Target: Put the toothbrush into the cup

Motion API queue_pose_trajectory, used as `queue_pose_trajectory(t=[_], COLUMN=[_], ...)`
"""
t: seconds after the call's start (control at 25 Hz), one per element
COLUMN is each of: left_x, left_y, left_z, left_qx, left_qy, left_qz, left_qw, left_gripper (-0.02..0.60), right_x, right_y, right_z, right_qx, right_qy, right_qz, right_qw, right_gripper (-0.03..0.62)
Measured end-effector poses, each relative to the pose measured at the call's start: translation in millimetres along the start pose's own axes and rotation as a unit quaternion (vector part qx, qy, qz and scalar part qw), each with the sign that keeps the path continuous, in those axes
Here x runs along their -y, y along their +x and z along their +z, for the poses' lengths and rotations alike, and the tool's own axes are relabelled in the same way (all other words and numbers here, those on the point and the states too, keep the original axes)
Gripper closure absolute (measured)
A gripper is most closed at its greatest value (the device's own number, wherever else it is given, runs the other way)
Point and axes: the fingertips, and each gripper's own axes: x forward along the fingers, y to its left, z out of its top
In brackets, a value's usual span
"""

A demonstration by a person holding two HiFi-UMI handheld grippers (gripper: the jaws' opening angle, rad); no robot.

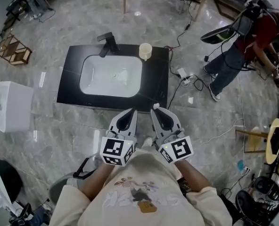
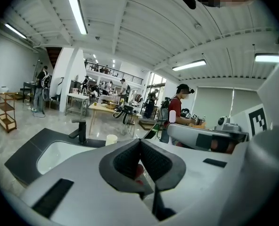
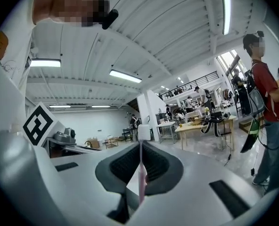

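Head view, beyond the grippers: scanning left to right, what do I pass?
white box → faucet → cup → power strip → person in red top

Matt black surface [image 1: 69,86] around a white sink basin [image 1: 112,76]; black faucet [image 1: 107,43]; cream cup [image 1: 145,51]. Grey marbled floor [image 1: 59,13] with pale veins. Light grey on the left hand-held gripper [image 1: 132,112] and the right hand-held gripper [image 1: 155,109], with black ribbed pads and black-and-white square markers [image 1: 117,150]. Pale pink toothbrush [image 3: 141,173] handle, white head. Cream shirt [image 1: 139,192] with a brown and grey print.
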Motion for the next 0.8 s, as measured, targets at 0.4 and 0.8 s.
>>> queue_pose_trajectory(t=[0.4, 0.8], left_x=[-93.1, -140.5], left_y=[47.0, 82.2], left_z=[43.2, 47.1], left_qx=[-0.010, -0.026], left_qy=[0.023, 0.013], left_qz=[-0.029, -0.044], left_qw=[0.9993, 0.9986], left_gripper=[0.574, 0.574], right_x=[31.1, 56.2], right_y=[92.4, 154.9], right_z=[21.2, 7.6], right_qx=[0.033, -0.023], right_qy=[-0.007, -0.080], right_qz=[-0.070, -0.085], right_qw=[0.997, 0.993], right_gripper=[0.569, 0.569])
